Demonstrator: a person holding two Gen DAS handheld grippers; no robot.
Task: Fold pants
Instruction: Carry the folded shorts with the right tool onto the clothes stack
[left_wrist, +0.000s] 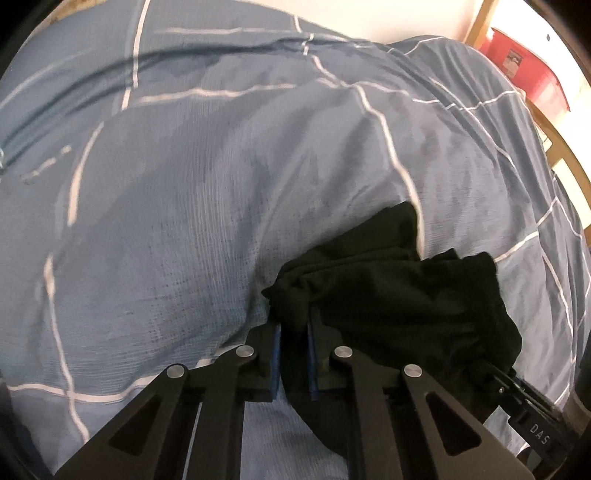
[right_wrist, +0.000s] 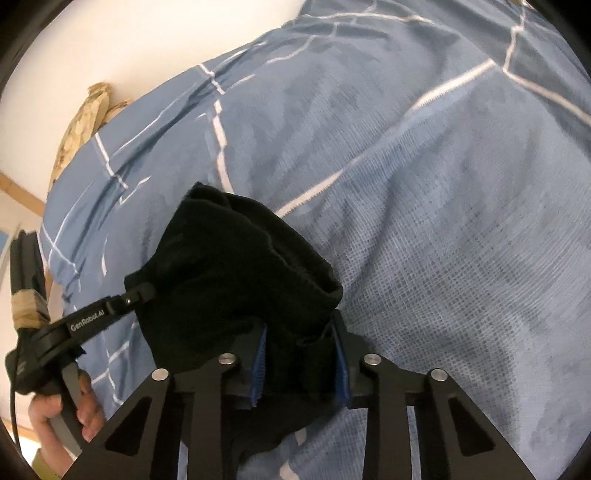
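The black pants (left_wrist: 399, 295) hang bunched between both grippers above a blue checked duvet (left_wrist: 184, 184). My left gripper (left_wrist: 294, 325) is shut on one bunched edge of the pants, with blue pads on either side of the cloth. My right gripper (right_wrist: 301, 343) is shut on another bunched edge of the pants (right_wrist: 236, 266). The right gripper's body shows at the lower right of the left wrist view (left_wrist: 524, 410). The left gripper's body and the hand holding it show at the left of the right wrist view (right_wrist: 74, 332). The lower part of the pants is hidden below the fingers.
The duvet (right_wrist: 443, 221) covers the bed across both views. A white wall (right_wrist: 110, 44) stands behind it. A wooden frame (left_wrist: 480, 26) and a red box (left_wrist: 524, 62) stand at the far right. A dried plant (right_wrist: 85, 125) leans by the wall.
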